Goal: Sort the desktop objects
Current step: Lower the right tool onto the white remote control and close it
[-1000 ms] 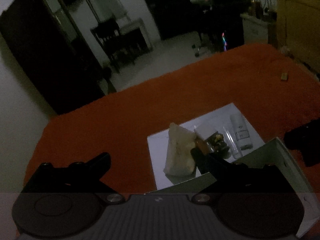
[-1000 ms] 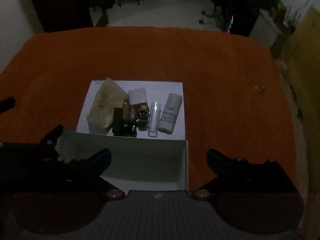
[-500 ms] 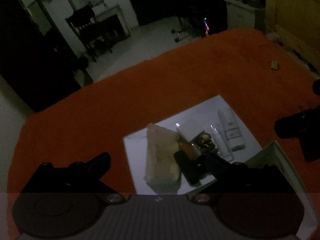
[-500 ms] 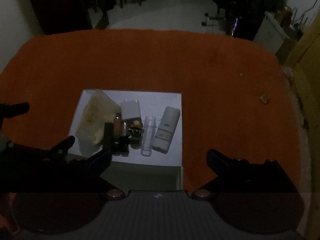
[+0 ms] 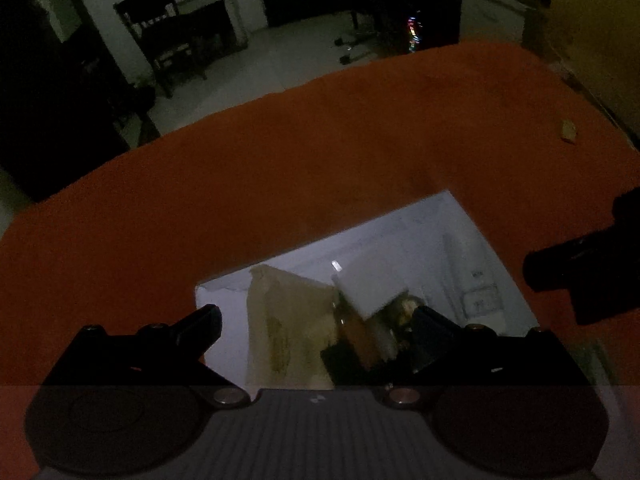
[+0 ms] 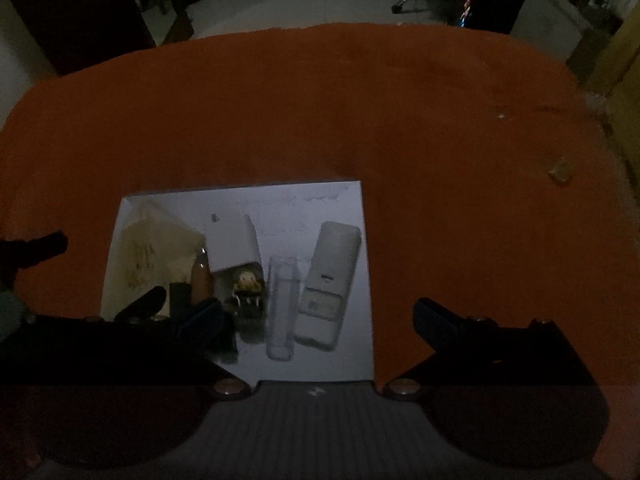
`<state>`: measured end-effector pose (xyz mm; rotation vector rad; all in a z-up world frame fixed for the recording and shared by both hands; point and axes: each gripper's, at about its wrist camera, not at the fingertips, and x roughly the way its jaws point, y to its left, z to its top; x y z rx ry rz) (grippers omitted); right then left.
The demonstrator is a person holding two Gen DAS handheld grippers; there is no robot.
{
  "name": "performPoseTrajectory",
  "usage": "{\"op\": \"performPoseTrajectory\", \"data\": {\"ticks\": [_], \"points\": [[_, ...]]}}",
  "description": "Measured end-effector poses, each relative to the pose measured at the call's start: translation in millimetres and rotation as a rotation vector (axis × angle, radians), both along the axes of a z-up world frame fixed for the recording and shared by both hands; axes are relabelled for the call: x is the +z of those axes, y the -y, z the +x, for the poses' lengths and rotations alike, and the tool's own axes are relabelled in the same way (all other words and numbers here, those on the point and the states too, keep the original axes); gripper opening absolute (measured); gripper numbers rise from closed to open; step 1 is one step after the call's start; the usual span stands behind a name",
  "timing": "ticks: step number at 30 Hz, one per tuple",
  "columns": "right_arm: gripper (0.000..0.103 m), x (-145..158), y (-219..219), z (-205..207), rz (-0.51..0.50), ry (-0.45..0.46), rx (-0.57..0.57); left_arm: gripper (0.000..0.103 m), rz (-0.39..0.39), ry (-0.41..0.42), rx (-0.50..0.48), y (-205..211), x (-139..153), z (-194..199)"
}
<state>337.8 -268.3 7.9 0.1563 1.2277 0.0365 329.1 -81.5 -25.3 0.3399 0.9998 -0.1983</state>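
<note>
Now, left wrist view: my left tongs [image 5: 316, 322] hang spread apart, holding nothing, over the near end of the white rectangular tray [image 5: 424, 222] on the orange cloth-covered counter [image 5: 280, 152]. Between the tips sits the crinkly beige paper packet [image 5: 288, 320], soft and creased, beside a smooth white square box [image 5: 370, 286]. Best to come down straight and pinch the packet's middle.

Right wrist view: my right tongs [image 6: 316, 316] are wide apart too, empty. Below them lie the clear plastic tube [image 6: 282, 308], slippery and round, and the white flat remote-shaped device [image 6: 330, 284].
</note>
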Motion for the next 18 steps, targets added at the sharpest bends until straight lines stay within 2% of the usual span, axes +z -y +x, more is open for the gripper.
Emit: {"op": "performPoseTrajectory", "data": {"ticks": [7,12,15,17,18], "points": [[0.103,-16,4,29,-0.019,-0.029,0.032,0.103,-0.153,-0.089,0.144,-22,-14,27],[0.101,-49,8,43,0.091,-0.054,0.047,0.103,-0.222,-0.23,0.068,-30,-31,27],[0.096,-75,4,46,0.04,-0.108,0.044,0.103,-0.229,-0.283,0.092,-38,-42,24],[0.095,-83,2,44,0.006,-0.098,0.068,0.102,-0.251,-0.344,0.102,-45,-49,24],[0.093,-84,2,44,0.002,-0.091,0.084,0.102,-0.264,-0.349,0.105,-49,-50,23]]}}
